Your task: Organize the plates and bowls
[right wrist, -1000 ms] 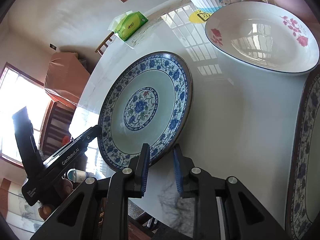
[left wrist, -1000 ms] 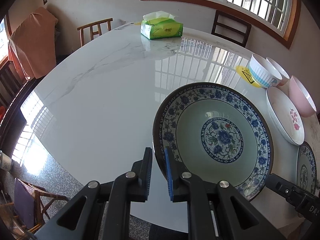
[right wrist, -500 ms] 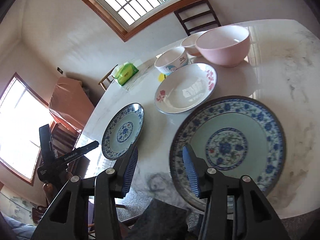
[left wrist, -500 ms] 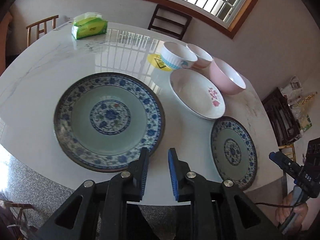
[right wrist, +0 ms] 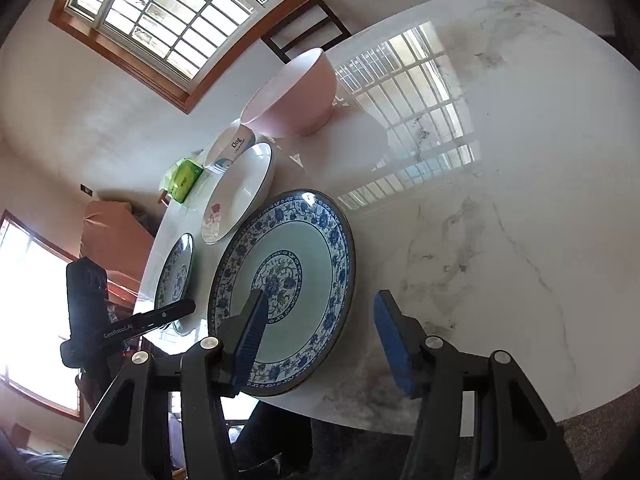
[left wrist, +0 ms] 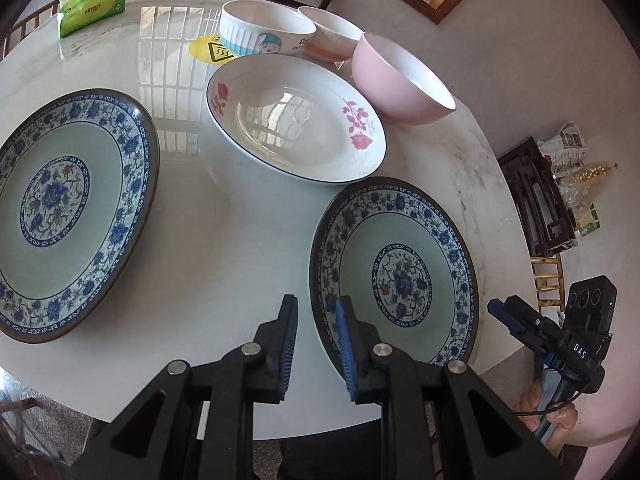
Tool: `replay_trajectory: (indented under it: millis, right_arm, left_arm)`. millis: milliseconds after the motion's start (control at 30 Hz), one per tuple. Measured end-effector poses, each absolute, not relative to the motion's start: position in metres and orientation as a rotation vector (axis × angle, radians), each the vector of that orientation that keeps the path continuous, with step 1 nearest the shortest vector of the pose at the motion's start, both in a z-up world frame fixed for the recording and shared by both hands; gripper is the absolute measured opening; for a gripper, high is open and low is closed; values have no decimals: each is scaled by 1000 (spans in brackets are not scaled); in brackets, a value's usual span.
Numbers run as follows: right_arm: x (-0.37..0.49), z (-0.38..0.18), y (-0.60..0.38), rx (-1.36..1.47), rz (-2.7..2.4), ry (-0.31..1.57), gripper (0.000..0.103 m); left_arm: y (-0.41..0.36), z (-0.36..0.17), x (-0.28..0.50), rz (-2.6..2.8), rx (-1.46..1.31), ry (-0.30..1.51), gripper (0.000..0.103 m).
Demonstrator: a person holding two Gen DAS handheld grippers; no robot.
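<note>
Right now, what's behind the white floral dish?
Behind the white floral dish: a ribbed cartoon bowl, a small orange-banded bowl, a pink bowl, plus a yellow warning sticker partly hidden by the bowl and dish.

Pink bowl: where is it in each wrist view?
Left wrist: the pink bowl sits upper right, behind the white floral plate.
Right wrist: the pink bowl sits upper centre, tilted by the fisheye, beyond the same plate.
Shared landmark: the green tissue pack, at the table's far edge in both.
</note>
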State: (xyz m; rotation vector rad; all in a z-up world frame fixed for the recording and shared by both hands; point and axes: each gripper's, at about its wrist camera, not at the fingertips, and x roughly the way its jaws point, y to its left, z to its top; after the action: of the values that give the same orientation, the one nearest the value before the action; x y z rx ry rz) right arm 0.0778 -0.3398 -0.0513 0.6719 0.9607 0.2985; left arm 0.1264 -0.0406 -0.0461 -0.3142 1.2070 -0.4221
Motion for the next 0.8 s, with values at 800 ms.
replay_trajectory:
  millis: [800]
  right_arm:
    - [104, -91, -324, 668, 355, 1033, 13]
  left_arm:
    - [-62, -64, 123, -378, -226, 1224, 20]
